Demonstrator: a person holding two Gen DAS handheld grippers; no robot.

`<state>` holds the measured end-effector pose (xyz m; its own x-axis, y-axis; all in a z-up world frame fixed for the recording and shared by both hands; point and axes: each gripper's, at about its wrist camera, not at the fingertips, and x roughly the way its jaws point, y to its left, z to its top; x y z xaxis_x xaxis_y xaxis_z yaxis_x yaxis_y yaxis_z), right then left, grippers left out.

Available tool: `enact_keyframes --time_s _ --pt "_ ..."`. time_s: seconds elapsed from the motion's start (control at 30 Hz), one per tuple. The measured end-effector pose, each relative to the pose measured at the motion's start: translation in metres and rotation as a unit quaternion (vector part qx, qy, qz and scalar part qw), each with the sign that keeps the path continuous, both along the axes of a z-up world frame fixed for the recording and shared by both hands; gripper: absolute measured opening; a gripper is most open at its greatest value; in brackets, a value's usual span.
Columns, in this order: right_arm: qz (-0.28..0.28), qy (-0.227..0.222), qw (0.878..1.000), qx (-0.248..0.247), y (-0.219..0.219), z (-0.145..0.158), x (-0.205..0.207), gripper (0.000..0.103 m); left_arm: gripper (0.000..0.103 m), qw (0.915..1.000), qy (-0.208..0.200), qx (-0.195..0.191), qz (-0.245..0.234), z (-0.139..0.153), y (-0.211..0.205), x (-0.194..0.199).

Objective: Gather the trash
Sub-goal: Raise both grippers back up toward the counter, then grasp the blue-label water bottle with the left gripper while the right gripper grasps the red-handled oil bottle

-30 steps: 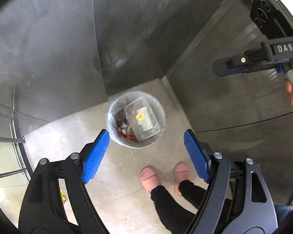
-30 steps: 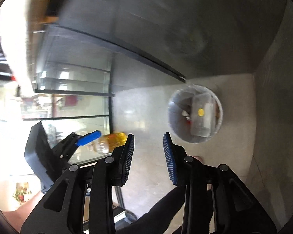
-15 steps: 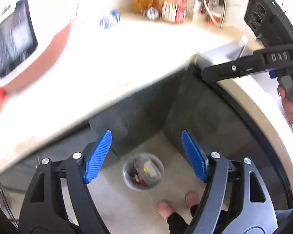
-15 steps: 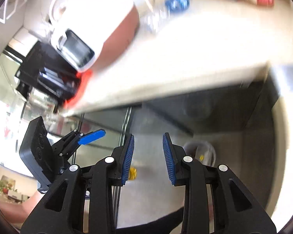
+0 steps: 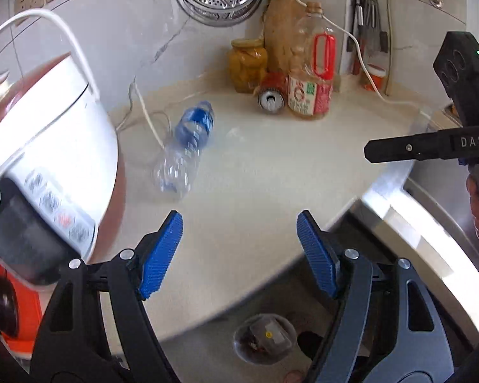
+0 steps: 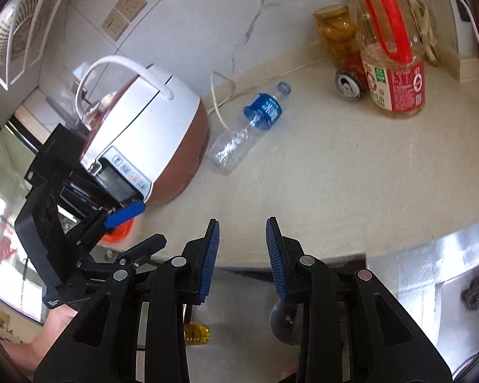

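Overhead, both grippers hang above the front edge of the pale countertop (image 5: 255, 191). Left gripper (image 5: 239, 252): blue pads spread wide, holding nothing. Right gripper (image 6: 242, 255): pads parted by a narrower gap, likewise empty. Open counter surface lies between the grippers and one clear plastic bottle (image 6: 246, 127) with a blue label, lying on its side just beside the rice cooker (image 6: 143, 134). One can (image 6: 348, 83) lies on its side at the back wall, touching one upright oil bottle (image 6: 392, 63) with a red handle; one jar (image 6: 335, 32) stands behind them. Below the counter edge, one trash bin (image 5: 265, 338) sits on the floor, already holding refuse. A steel sink rim (image 5: 424, 233) bounds the counter to the right.
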<state>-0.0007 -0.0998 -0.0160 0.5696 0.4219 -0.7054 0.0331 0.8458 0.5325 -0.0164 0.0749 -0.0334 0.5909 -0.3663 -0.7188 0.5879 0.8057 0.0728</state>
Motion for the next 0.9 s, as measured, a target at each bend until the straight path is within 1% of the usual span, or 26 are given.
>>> enact_keyframes --time_s 0.1,0.27,0.37,0.43,0.5,0.6,0.67,0.9 --pt "-0.014 -0.008 1.0 -0.011 -0.03 0.007 0.023 0.032 0.072 0.9998 0.009 -0.015 0.003 0.007 -0.023 0.031" --pt "-0.061 -0.028 0.997 -0.035 -0.097 0.027 0.05 0.034 0.074 0.9999 0.001 -0.006 0.012 0.013 -0.059 0.074" --pt "-0.073 -0.035 0.994 -0.07 -0.125 0.035 0.062 0.035 0.084 0.9998 0.0 -0.002 0.021 0.012 -0.072 0.093" --pt "-0.082 -0.04 0.992 -0.09 -0.139 0.037 0.068 0.049 0.088 0.9996 -0.004 0.006 0.027 0.011 -0.08 0.105" --pt "-0.081 -0.043 0.99 -0.108 -0.147 0.036 0.079 0.05 0.09 0.9992 -0.007 0.017 0.037 0.009 -0.087 0.118" --pt "-0.073 -0.039 0.99 -0.112 -0.155 0.028 0.098 0.05 0.09 0.9983 0.0 0.024 0.053 0.005 -0.087 0.14" --pt "-0.071 -0.036 0.991 -0.11 -0.158 0.022 0.108 0.049 0.09 0.9975 0.006 0.028 0.064 0.001 -0.085 0.154" --pt "-0.058 -0.03 0.994 -0.089 -0.17 0.001 0.135 0.047 0.09 0.9938 0.021 0.065 0.088 -0.027 -0.078 0.195"
